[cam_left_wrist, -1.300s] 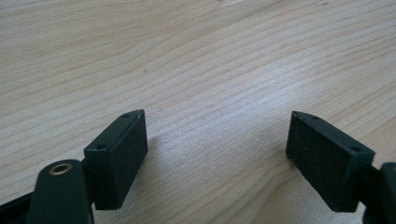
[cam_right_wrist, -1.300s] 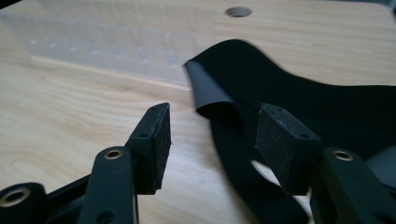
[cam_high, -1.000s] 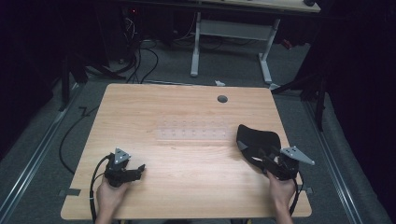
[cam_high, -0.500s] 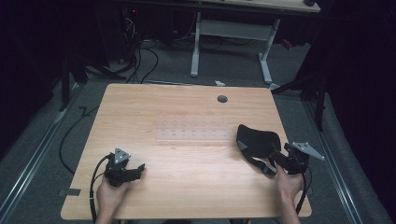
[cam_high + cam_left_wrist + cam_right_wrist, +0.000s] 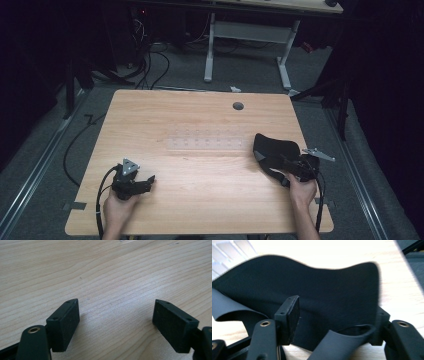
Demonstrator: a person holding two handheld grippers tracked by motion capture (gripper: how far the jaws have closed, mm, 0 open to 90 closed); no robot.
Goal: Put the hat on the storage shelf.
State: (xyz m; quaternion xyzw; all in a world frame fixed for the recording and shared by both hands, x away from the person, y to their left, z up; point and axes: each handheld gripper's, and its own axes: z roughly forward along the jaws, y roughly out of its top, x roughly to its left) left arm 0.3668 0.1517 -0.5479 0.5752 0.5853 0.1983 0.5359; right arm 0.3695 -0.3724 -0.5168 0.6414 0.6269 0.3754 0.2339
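1. Black sleep mask (image 5: 274, 149) lies flat at right of the counter (image 5: 200, 130).
2. Right gripper (image 5: 291, 167) at mask's near edge, jaws spread wide, just been closing a little; strap (image 5: 342, 342) between them, not pinched.
3. Left gripper (image 5: 145, 181) lower left, spread, empty.

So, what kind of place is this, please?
Probably a lab or recording room, not a home. A bare wooden table stands on grey carpet, loose cables run over the floor behind it, and a second desk's metal frame stands at the back in a dark room.
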